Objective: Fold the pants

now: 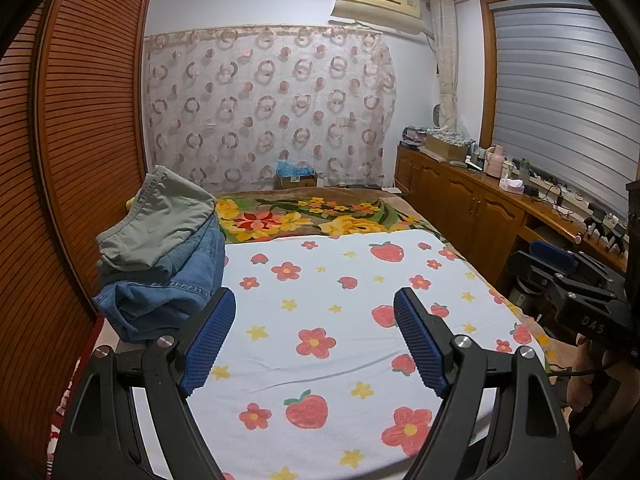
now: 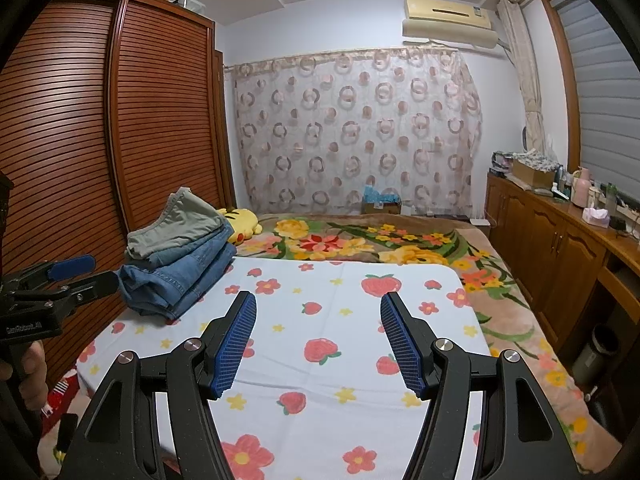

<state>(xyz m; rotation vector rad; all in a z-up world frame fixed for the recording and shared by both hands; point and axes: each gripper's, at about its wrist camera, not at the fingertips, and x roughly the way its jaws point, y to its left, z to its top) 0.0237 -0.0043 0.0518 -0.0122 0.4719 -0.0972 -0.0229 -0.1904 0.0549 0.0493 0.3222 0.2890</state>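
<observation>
Both tongs hang spread and empty over the strawberry-print sheet (image 2: 344, 376): your left gripper (image 1: 315, 336) and your right gripper (image 2: 319, 338) pinch nothing. The pants (image 1: 160, 256) sit stacked at the far left, green pair on denim, beside the wardrobe (image 1: 80, 120). Likely next is fetching one pair. Take only the top layer by its waistband, lift clear, then spread it flat mid-sheet.

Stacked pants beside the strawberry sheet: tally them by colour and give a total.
Green pants: 1, on top of the stack.
Blue denim pants: 2 folded bundles by their layers, though the exact count is hard to tell.
Total: 3 folded pairs.
</observation>
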